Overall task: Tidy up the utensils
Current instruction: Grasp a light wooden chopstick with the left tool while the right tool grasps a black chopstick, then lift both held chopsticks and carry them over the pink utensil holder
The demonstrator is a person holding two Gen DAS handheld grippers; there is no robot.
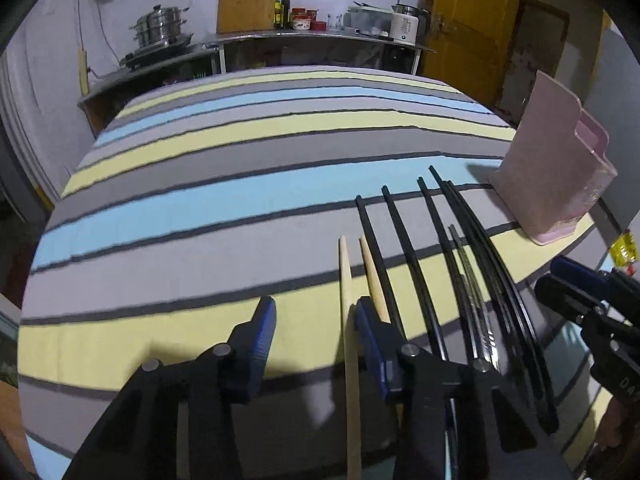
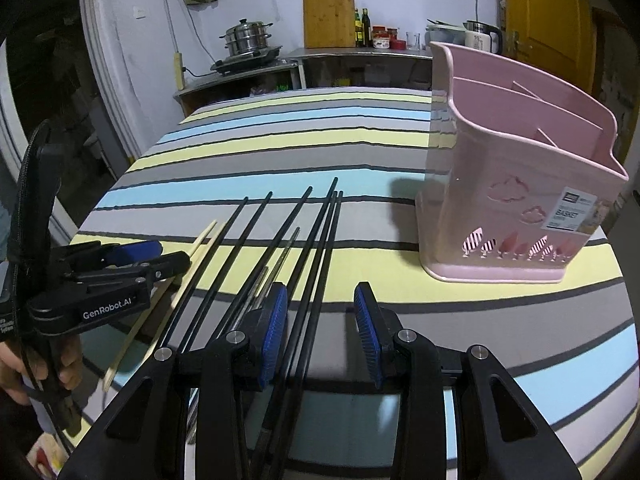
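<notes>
Left gripper (image 1: 316,320): I see jaws wide, nothing held.
Right gripper (image 2: 322,312): wide, nothing held.
Black plastic chopsticks (image 2: 256,240): near edge.
Pink plastic utensil basket (image 2: 516,200): right edge, upright.

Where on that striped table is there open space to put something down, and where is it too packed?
The striped tablecloth lies bare across its far half and left of the wooden chopsticks. A narrower bare strip separates the black chopsticks from the pink utensil basket. The near edge is crowded: chopsticks lie side by side under the open left claw and right claw.
</notes>
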